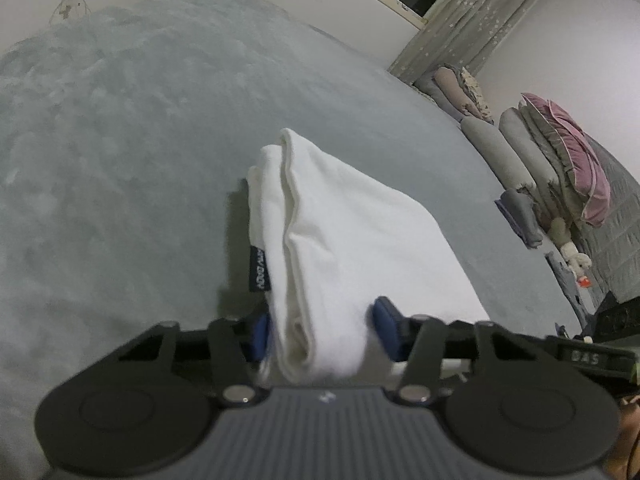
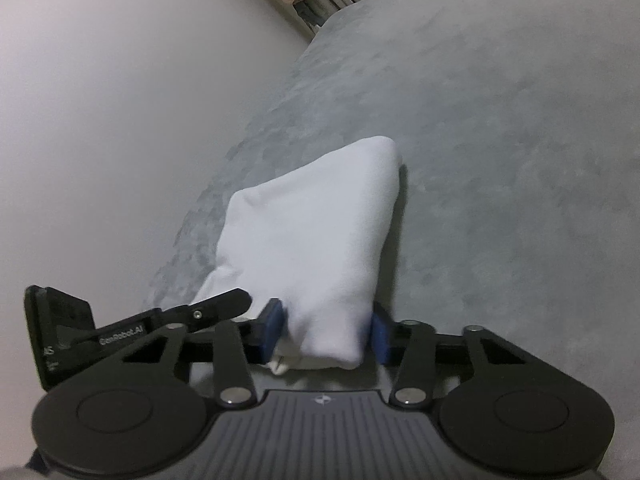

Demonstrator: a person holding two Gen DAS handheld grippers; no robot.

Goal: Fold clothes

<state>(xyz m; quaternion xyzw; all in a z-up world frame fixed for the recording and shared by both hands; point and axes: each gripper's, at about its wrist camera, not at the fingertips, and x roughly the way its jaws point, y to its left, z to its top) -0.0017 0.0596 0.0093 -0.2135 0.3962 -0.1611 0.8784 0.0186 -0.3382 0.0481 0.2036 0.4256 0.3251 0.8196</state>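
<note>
A white garment (image 1: 352,236), folded into a thick bundle, lies on a grey bed (image 1: 120,140). Its near end is lifted off the cover. The left tongs (image 1: 322,328) are clamped on one near corner, blue pads pressing the cloth from both sides; the right tongs (image 2: 326,330) are clamped on the other corner the same way.

Surroundings: nothing lies on the cover next to the garment. The left view alone shows a row of pillows (image 1: 532,148) along the far right edge of the bed — one pink — plus a curtain (image 1: 472,20) and a black tag (image 1: 258,268) on the garment's side (lettering unreadable). The right view alone shows a bare wall (image 2: 120,100) — close along the bed's left edge — and the left tongs' black body entering at lower left.
</note>
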